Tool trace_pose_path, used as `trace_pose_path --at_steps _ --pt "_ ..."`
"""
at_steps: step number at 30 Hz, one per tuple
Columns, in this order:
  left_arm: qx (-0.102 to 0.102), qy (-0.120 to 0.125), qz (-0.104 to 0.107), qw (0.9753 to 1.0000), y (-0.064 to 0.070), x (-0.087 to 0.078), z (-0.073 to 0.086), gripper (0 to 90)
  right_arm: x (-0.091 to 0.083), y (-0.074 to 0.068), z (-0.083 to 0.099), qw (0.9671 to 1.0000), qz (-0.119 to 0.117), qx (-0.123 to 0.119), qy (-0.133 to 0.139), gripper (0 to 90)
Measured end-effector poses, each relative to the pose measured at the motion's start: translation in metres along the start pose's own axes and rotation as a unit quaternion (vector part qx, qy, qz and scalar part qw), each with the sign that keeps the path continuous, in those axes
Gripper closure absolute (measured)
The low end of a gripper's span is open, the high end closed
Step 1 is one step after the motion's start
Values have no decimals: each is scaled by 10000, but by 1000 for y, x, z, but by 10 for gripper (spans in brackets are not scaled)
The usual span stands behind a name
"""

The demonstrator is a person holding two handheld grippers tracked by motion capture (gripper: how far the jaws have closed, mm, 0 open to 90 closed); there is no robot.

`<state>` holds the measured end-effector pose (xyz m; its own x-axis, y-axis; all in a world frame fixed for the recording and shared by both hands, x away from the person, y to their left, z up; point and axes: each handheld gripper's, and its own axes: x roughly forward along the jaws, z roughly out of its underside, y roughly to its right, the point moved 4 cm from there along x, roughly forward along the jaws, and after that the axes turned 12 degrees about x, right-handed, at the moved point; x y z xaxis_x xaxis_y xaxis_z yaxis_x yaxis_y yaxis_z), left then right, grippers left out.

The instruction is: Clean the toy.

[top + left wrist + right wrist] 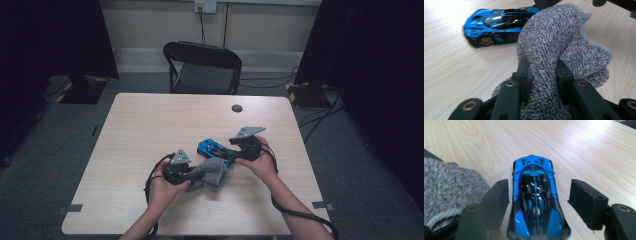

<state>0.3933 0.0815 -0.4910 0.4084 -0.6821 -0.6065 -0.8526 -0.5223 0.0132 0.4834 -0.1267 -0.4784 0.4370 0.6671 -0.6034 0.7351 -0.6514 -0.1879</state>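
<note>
Pale wood grain is running across the table (150, 130), which is carrying everything here, with a black folding chair (202, 67) standing beyond its far edge. Lying near the middle, toward the person's side, is a grey knitted cloth (210, 172), nubbly in black and white loops and bunched into a thick fold. The left gripper (542, 72) is pinching that fold, its jaws pressing into the fabric from both sides so that the cloth is bulging above them. Just past the cloth, a toy car (214, 148) is sitting on its wheels: glossy bright blue bodywork, black roof and glazing, a gold-coloured wheel showing in the left gripper view. Its long axis is lying roughly across the table in the high view, tilted a little, with one end toward the left and the other reaching under the right gripper (539, 195). In the right gripper view that axis is running straight away between the jaws, which are standing apart on either side of the car, not visibly touching it.
</note>
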Motion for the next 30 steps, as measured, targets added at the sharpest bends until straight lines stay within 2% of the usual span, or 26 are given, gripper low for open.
trace_pose_path --at_steps 10,21,24,25,30 --pt "197 34 316 9993 21 27 -15 696 -18 10 12 9998 13 177 75 313" --pt "472 -54 704 9964 43 56 -27 687 -41 12 24 9995 16 253 164 315" --pt "546 -77 767 9955 47 59 -29 676 -48 12 27 9995 38 256 168 317" --pt "640 -74 822 9945 50 62 -30 666 -49 12 28 9995 32 263 173 318" --pt "702 -122 912 9933 51 64 -31 629 -58 10 34 9994 11 296 184 319"
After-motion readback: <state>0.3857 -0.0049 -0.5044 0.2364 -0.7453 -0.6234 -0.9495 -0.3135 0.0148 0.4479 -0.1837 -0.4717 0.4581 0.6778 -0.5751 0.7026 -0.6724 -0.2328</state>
